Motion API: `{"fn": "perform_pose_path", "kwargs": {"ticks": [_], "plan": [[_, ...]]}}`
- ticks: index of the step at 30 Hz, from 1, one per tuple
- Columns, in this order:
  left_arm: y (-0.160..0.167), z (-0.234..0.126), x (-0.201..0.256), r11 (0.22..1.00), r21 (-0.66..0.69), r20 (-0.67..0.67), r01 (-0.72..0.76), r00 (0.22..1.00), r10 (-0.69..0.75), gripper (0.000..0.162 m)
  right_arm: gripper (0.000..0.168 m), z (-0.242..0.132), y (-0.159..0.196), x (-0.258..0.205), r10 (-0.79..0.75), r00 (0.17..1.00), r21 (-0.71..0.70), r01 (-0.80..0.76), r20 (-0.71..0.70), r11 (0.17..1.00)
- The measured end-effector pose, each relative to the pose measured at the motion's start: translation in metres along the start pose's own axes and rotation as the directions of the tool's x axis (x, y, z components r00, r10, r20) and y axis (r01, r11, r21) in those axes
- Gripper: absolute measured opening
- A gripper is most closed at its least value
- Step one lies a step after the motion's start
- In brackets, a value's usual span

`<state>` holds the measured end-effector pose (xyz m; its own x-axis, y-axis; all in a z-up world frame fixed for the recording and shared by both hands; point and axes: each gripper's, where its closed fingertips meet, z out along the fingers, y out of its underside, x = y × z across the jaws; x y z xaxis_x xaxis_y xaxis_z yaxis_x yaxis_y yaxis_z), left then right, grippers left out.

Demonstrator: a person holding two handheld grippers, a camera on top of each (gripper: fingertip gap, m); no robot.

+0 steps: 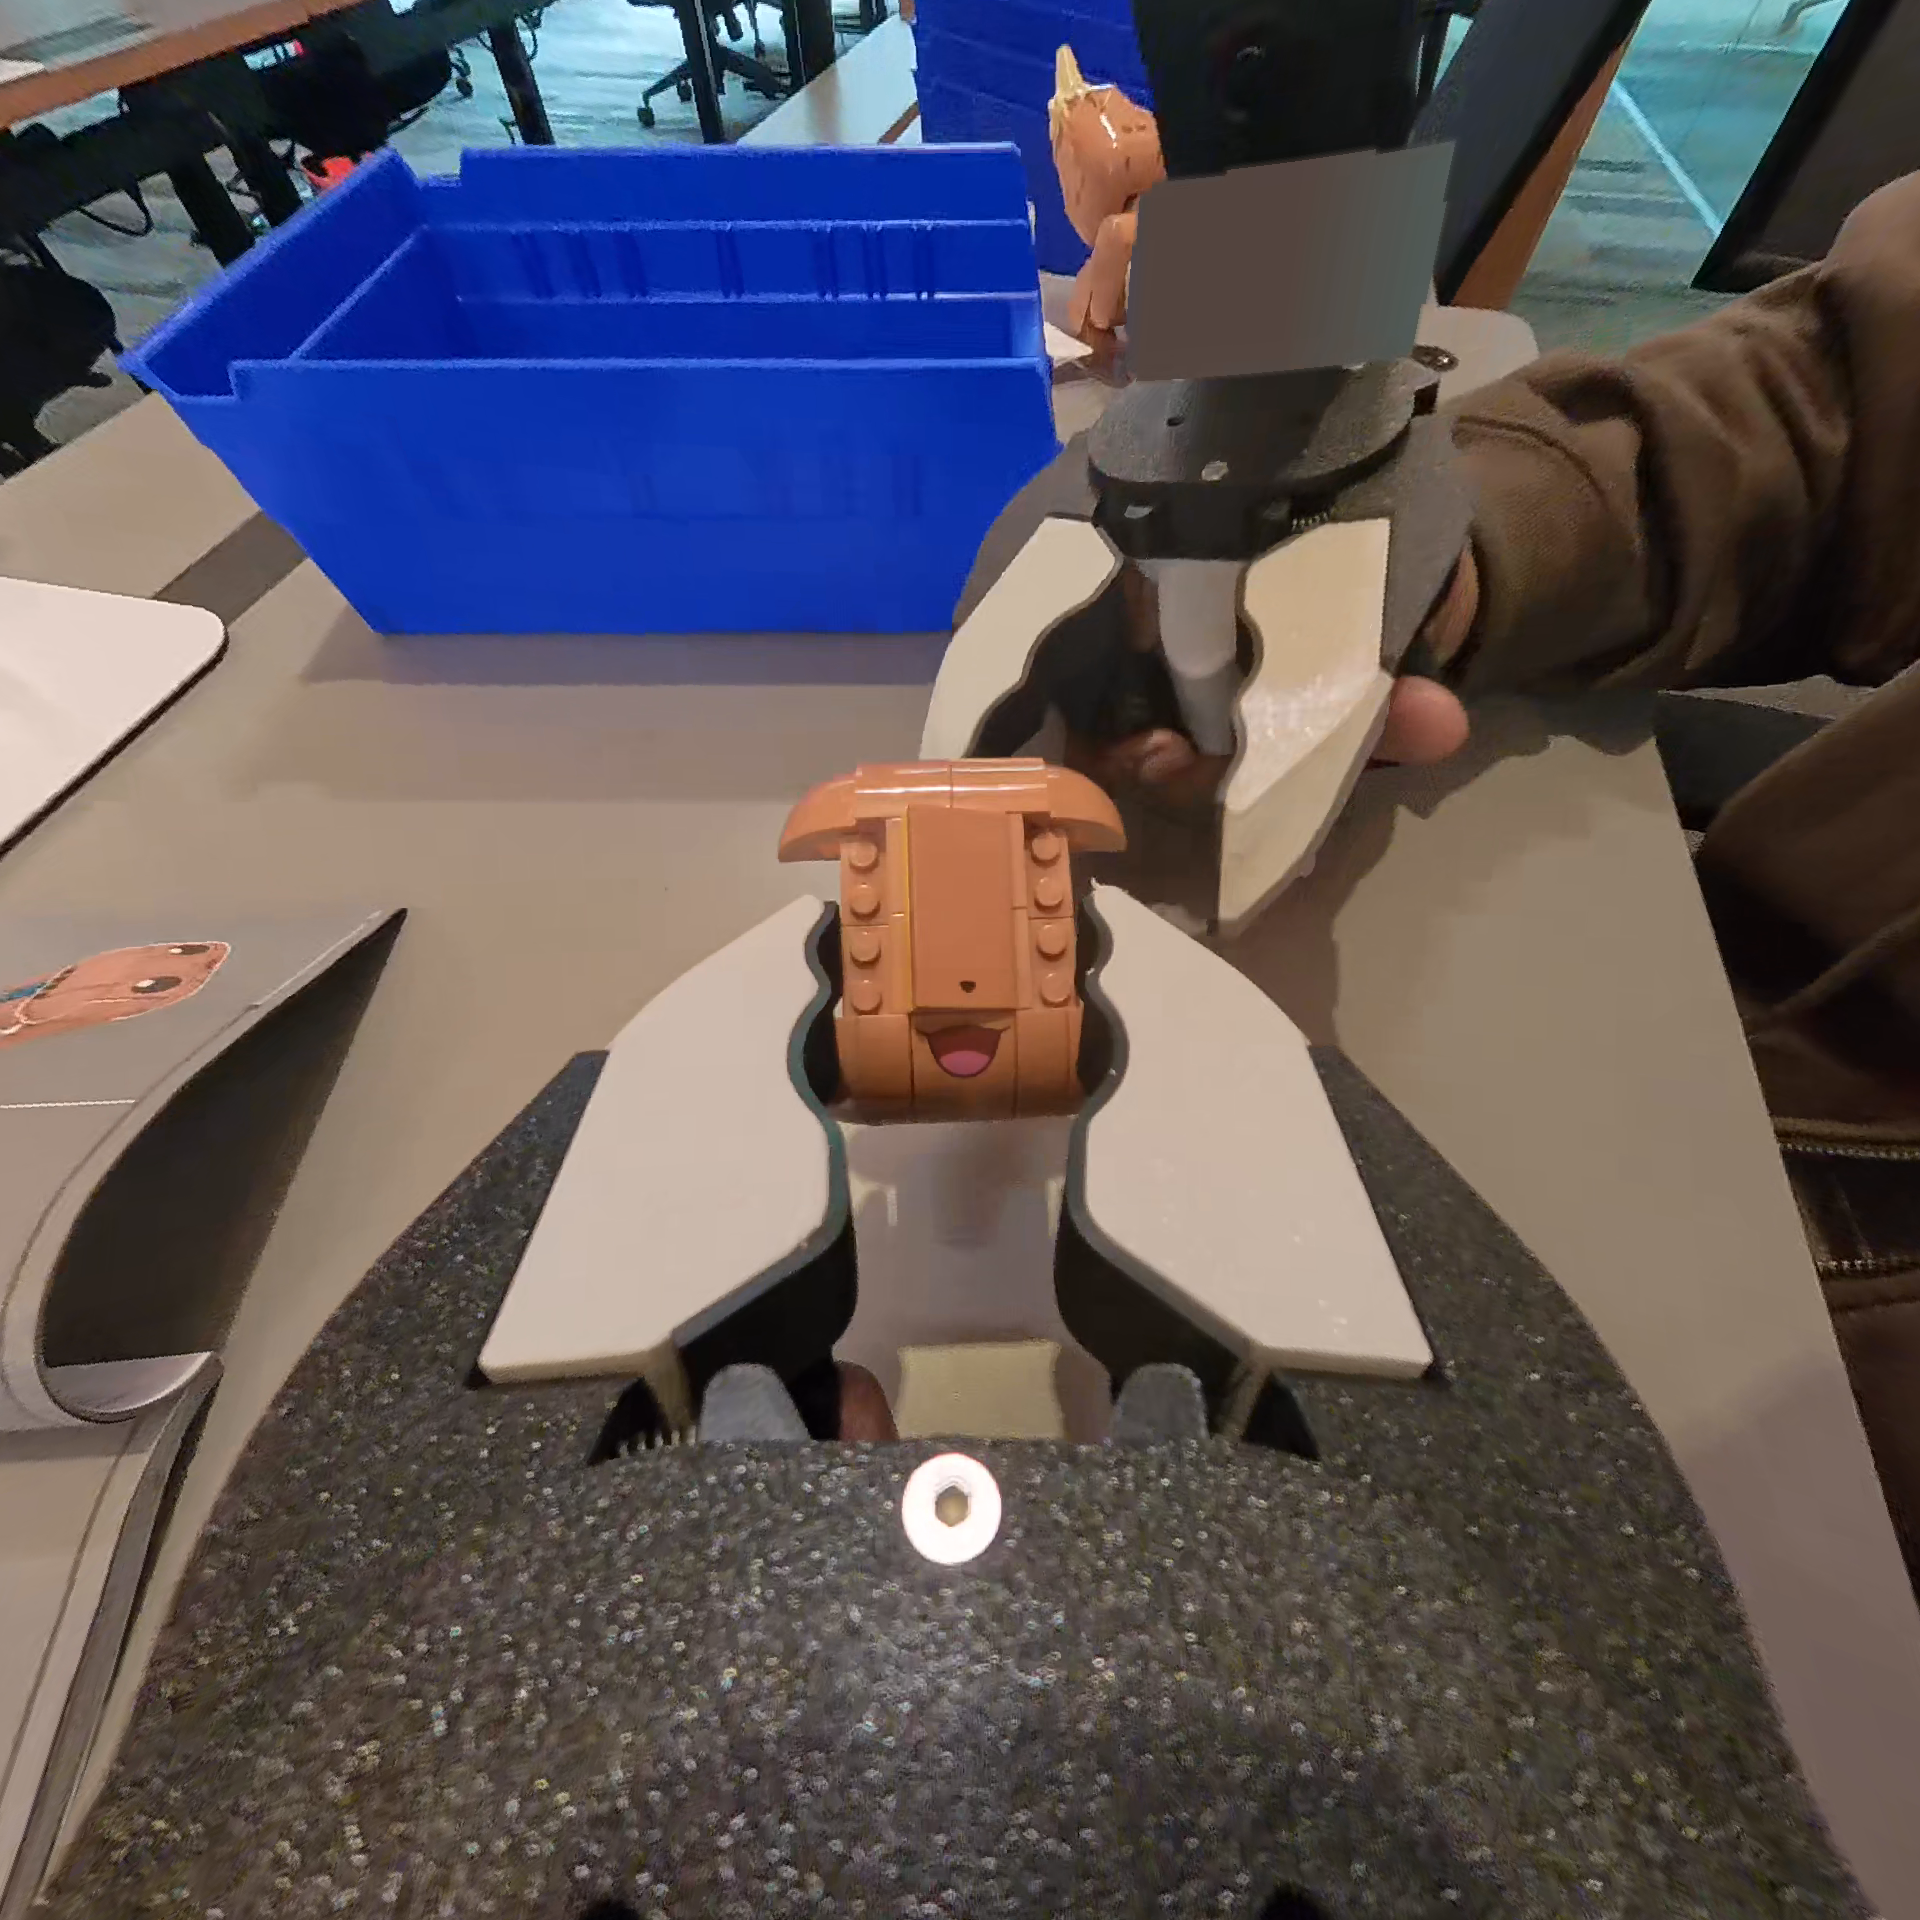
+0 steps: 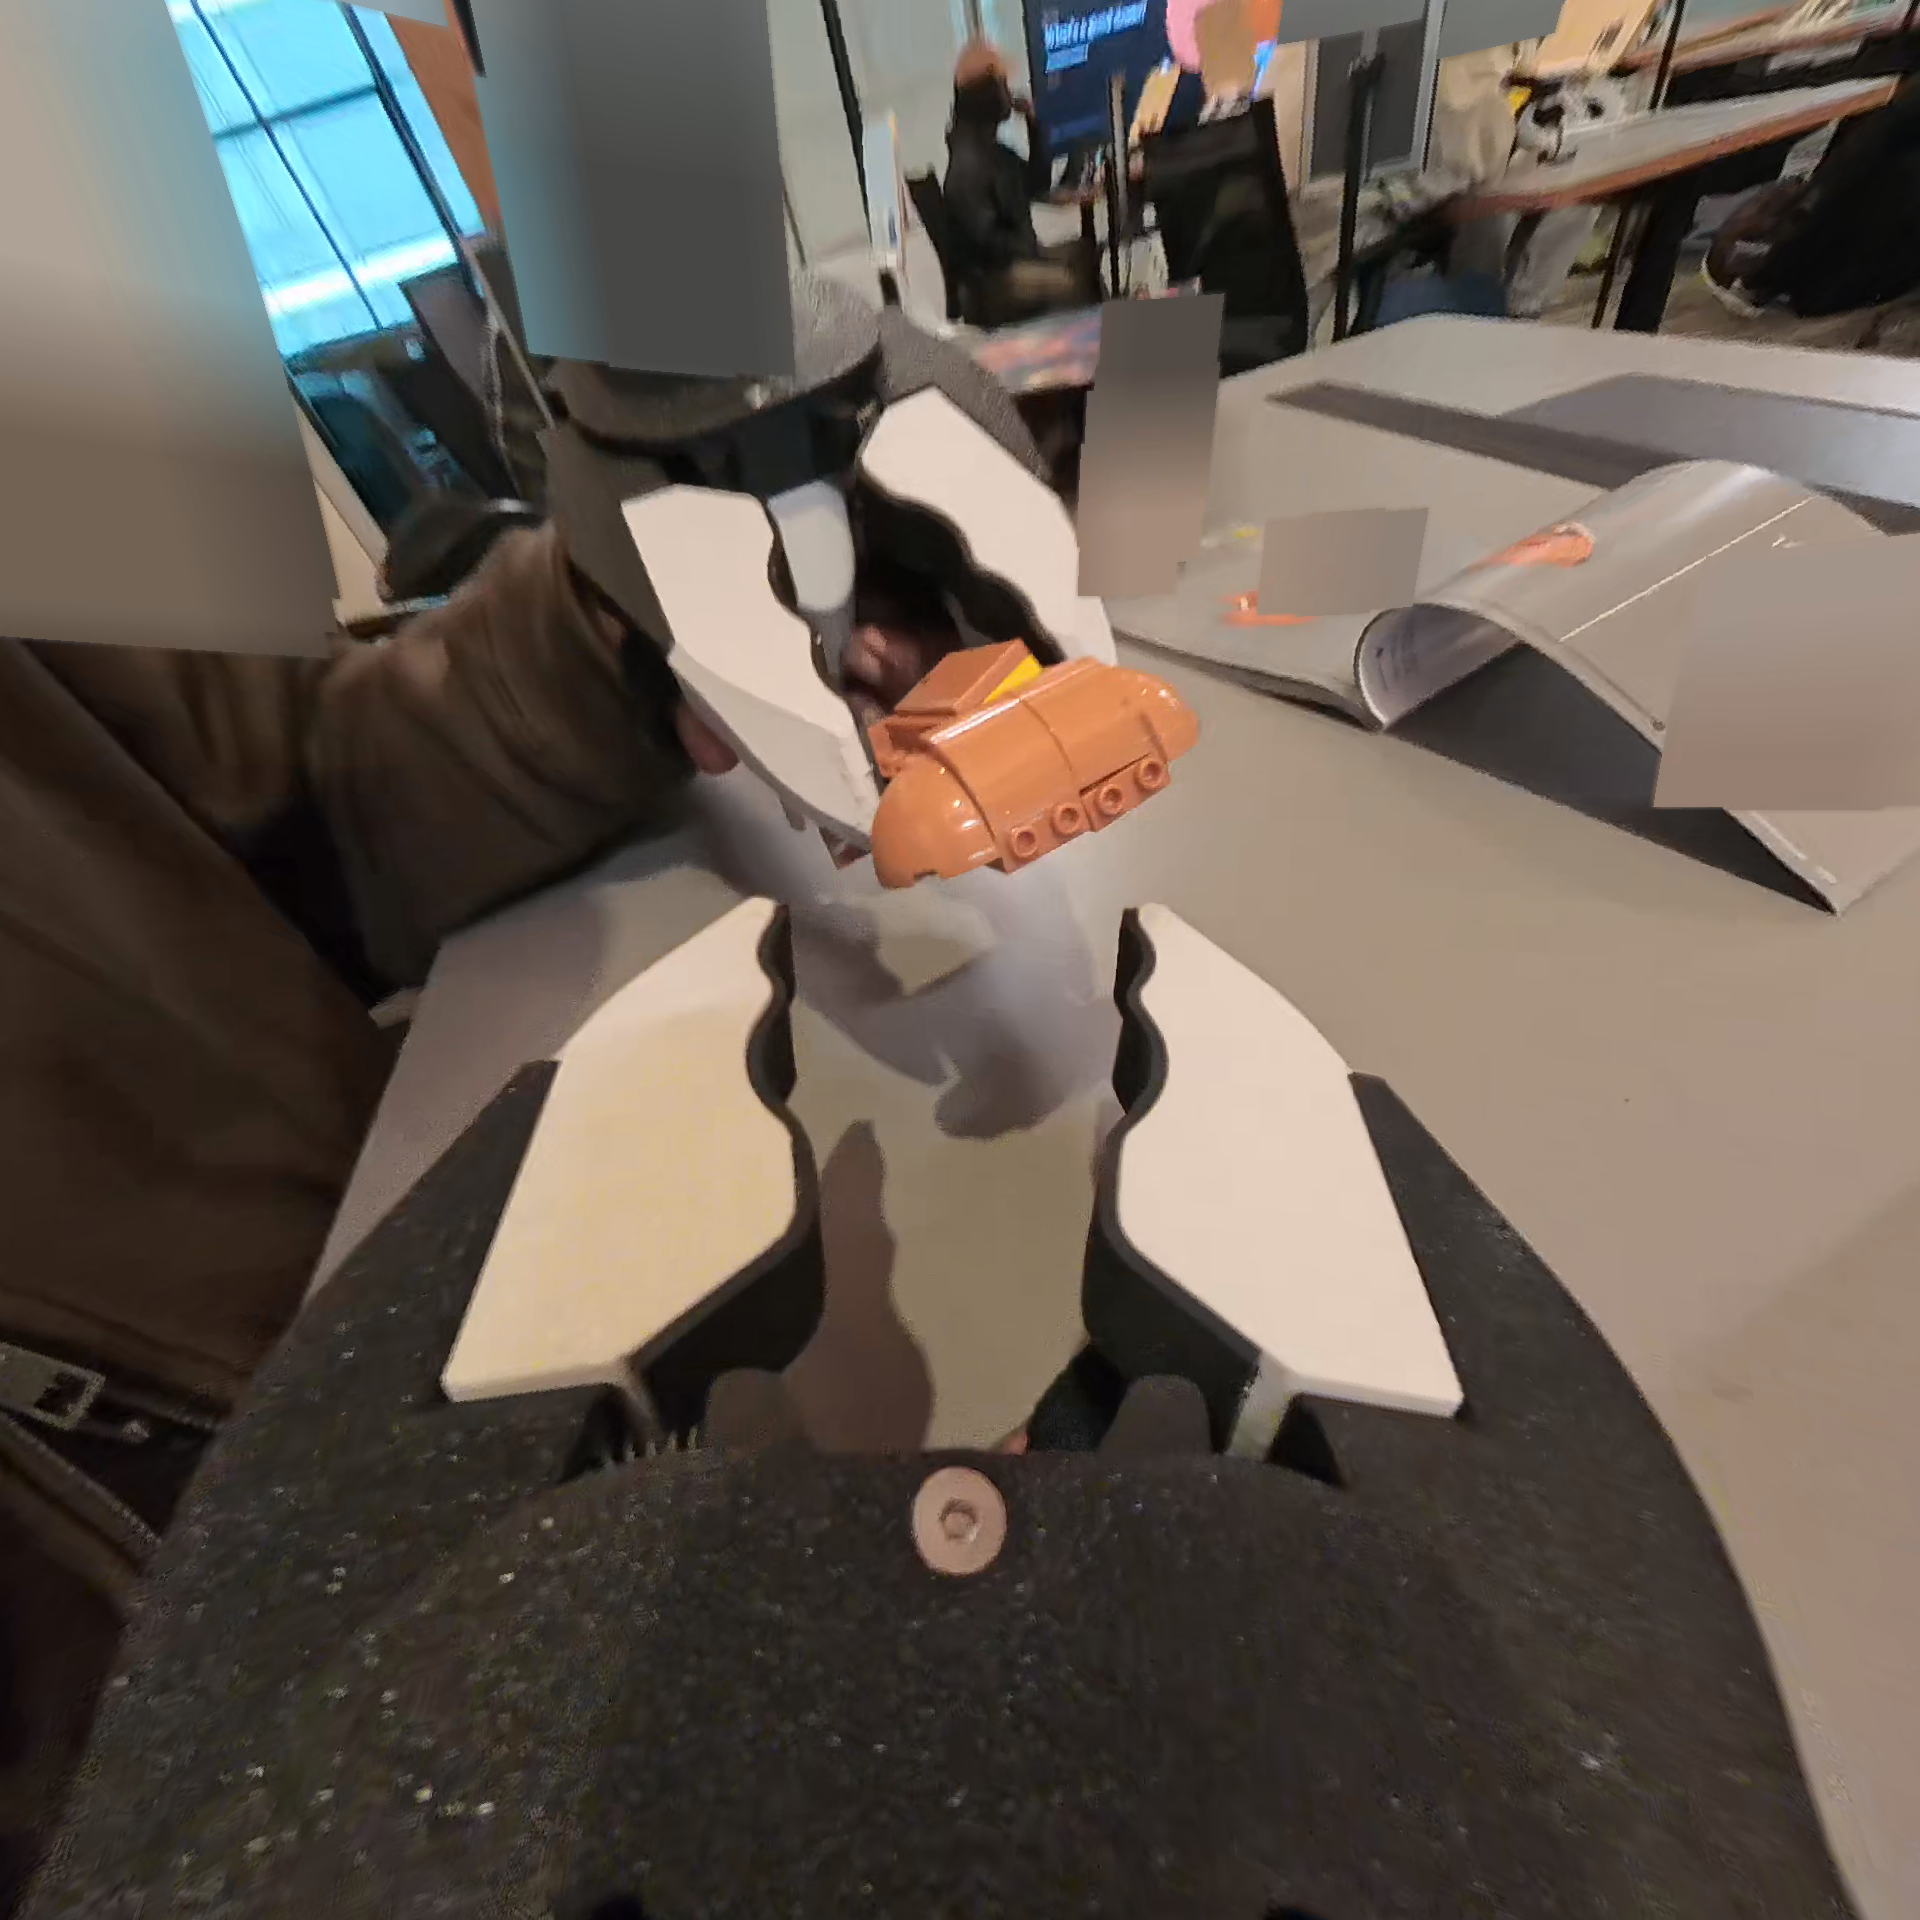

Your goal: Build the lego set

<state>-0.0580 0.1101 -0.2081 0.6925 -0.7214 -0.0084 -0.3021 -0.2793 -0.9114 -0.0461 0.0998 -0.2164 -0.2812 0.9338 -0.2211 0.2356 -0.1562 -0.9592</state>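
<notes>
Gripped in the left gripper's (image 1: 951, 997) jaws is one brown brick head (image 1: 951, 935); the right gripper's (image 2: 951, 935) jaws are spread empty; one blue bin (image 1: 623, 416) is seen empty at the desk's (image 1: 520, 779) far edge.

Grey table (image 1: 623, 748) with blue bin (image 1: 623, 416), open booklet (image 1: 156, 1091).

The left wrist view is taken from just behind the left gripper (image 1: 951, 997), looking forward and down along its fingers, across the table (image 1: 520, 790) toward a blue bin (image 1: 623, 416). The right wrist view is taken from behind the right gripper (image 2: 951, 997), aimed the opposite way — toward the booklet (image 2: 1558, 644). The head (image 1: 951, 935) is seen very close in the first, farther off in the second (image 2: 1029, 769). Both views share it, the table and the booklet (image 1: 156, 1039) (each gripper also shows in the other's view).
</notes>
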Motion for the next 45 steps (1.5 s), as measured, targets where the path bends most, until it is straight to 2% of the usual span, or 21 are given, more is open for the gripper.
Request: {"fn": "perform_pose_path", "kwargs": {"ticks": [5,11,16,19,22,45], "plan": [[0.004,0.000,0.009,0.999,-0.033,-0.041,-0.032,0.999,0.031,0.043,0.070,-0.007,-0.004,0.001,-0.021,0.999,0.019,0.020,0.043,1.000],[0.015,0.008,0.029,0.994,-0.081,-0.146,-0.077,0.987,0.064,0.043,0.089,-0.001,0.012,-0.005,-0.213,0.975,-0.090,0.218,0.065,0.972],[0.023,0.015,0.038,0.989,-0.119,-0.188,-0.085,0.980,0.062,0.043,0.081,0.006,0.030,-0.011,-0.291,0.952,-0.208,0.305,0.098,0.929],[0.031,0.018,0.041,0.984,-0.156,-0.210,-0.083,0.976,0.049,0.043,0.072,0.007,0.034,-0.014,-0.314,0.943,-0.237,0.331,0.107,0.913],[0.033,0.020,0.042,0.983,-0.165,-0.213,-0.076,0.976,0.040,0.043,0.071,0.007,0.037,-0.012,-0.306,0.946,-0.259,0.324,0.107,0.910],[0.028,0.011,0.031,0.996,-0.089,-0.220,0.026,0.974,-0.046,0.048,0.070,-0.005,0.017,-0.012,-0.231,0.965,-0.116,0.246,0.127,0.962]]}}
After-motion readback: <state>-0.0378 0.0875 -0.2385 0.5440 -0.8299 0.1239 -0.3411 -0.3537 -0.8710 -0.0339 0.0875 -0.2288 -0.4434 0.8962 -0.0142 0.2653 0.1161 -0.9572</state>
